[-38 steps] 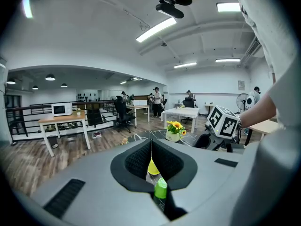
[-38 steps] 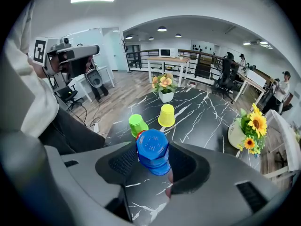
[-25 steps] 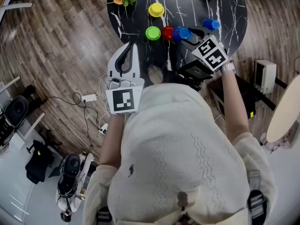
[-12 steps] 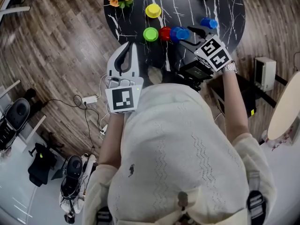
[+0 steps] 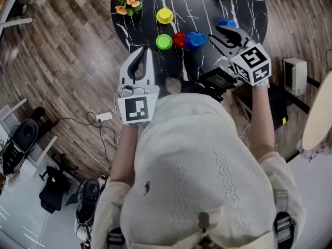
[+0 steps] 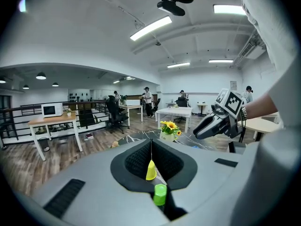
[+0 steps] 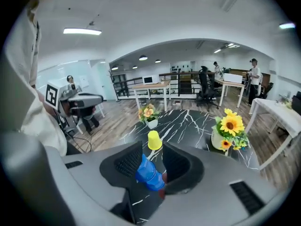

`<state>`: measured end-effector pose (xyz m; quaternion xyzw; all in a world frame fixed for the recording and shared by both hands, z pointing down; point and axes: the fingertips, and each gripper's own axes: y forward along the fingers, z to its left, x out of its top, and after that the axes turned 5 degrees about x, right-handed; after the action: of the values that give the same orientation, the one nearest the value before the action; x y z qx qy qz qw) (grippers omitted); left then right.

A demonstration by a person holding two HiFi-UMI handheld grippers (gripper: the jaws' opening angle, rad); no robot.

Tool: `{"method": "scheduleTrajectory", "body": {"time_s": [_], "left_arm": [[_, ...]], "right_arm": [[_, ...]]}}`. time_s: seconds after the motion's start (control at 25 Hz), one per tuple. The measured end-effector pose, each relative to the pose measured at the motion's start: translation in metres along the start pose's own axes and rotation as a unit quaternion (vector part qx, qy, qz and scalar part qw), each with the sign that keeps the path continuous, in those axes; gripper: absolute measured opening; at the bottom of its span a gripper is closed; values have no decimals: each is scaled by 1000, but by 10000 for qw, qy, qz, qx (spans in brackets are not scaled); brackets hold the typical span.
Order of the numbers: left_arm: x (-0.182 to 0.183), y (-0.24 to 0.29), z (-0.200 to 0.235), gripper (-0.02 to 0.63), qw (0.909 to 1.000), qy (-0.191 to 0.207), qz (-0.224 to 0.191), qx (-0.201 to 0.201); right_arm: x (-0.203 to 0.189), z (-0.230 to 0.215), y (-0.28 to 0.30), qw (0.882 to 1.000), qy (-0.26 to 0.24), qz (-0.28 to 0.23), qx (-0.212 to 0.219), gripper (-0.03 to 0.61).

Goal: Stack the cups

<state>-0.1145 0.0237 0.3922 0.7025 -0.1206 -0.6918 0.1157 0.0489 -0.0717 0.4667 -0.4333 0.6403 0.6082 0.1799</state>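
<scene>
The left gripper [image 5: 144,53], jaws pressed together and empty, is hanging over the table's [image 5: 207,4] lower-left edge. The right gripper [image 5: 215,32] is closing its jaws. The blue cup [image 7: 149,173] is leaning between them unpinched, its long axis running upper left to lower right. Bare tabletop is lying beyond, at upper centre.

No word, number, brand or label can be read in any view. Only black-and-white square patterns are shown on the left marker cube [image 5: 137,109], carried on the left tongs [image 5: 147,51], and on the right marker cube [image 5: 252,62], carried on the right tongs [image 5: 216,32]. No letters or digits are formed by them.
</scene>
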Motion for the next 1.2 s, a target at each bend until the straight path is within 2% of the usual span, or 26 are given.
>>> {"method": "scheduleTrajectory", "body": {"time_s": [0.2, 0.48, 0.76, 0.96, 1.2], "left_arm": [[9, 5, -1, 23, 9999, 0, -88, -53], [19, 9, -6, 23, 9996, 35, -209, -171], [23, 12, -8, 25, 9991, 174, -300, -260], [11, 18, -2, 25, 9997, 96, -86, -202], [1, 28, 1, 26, 9995, 138, -58, -269]], "right_arm": [[29, -10, -46, 9946, 316, -845, -523, 14], [56, -11, -102, 9833, 495, -1495, -909, 9], [85, 9, -134, 9661, 791, -2233, -1025, 9], [98, 35, -130, 9620, 897, -2448, -816, 8], [110, 57, -129, 9596, 960, -2562, -652, 9]]}}
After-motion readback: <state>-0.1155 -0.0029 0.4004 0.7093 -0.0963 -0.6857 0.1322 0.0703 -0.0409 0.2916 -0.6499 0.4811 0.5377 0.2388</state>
